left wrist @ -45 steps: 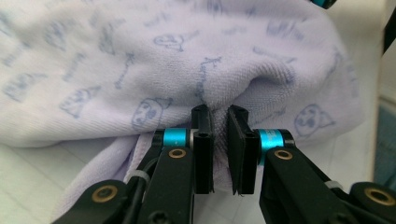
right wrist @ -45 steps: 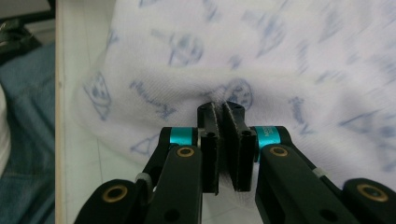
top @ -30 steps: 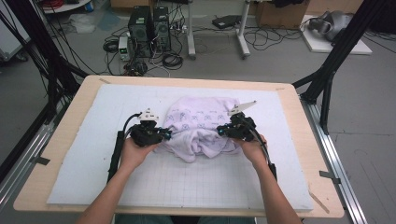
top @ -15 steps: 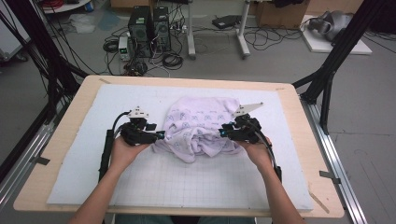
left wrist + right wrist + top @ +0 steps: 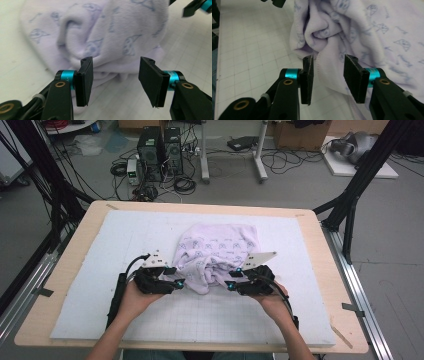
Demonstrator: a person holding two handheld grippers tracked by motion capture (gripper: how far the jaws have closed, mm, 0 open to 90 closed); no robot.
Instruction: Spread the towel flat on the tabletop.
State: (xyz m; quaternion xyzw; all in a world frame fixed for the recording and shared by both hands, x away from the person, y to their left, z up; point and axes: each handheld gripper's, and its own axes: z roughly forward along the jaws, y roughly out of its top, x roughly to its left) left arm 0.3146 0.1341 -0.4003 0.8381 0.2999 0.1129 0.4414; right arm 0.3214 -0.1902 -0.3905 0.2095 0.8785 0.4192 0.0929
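A pale lilac cloth printed with small figures lies crumpled on the white grid mat, its near edge bunched into folds. My left gripper sits just left of that edge, jaws open, the cloth just past its tips and no pad touching it. My right gripper sits at the fold's right side. Its jaws have just been opening, as have the left's, and a flap of cloth lies loose between them without being pressed. In the left gripper view the right gripper's tips appear at top right.
The mat covers a wooden table whose bare border runs all round. Black frame posts stand at the far corners. Computer towers and cables sit on the floor beyond the far edge.
Both grippers have let go of the cloth's near edge and opened. Both hands have drawn back toward the table's near side, leaving the edge bunched on the mat.
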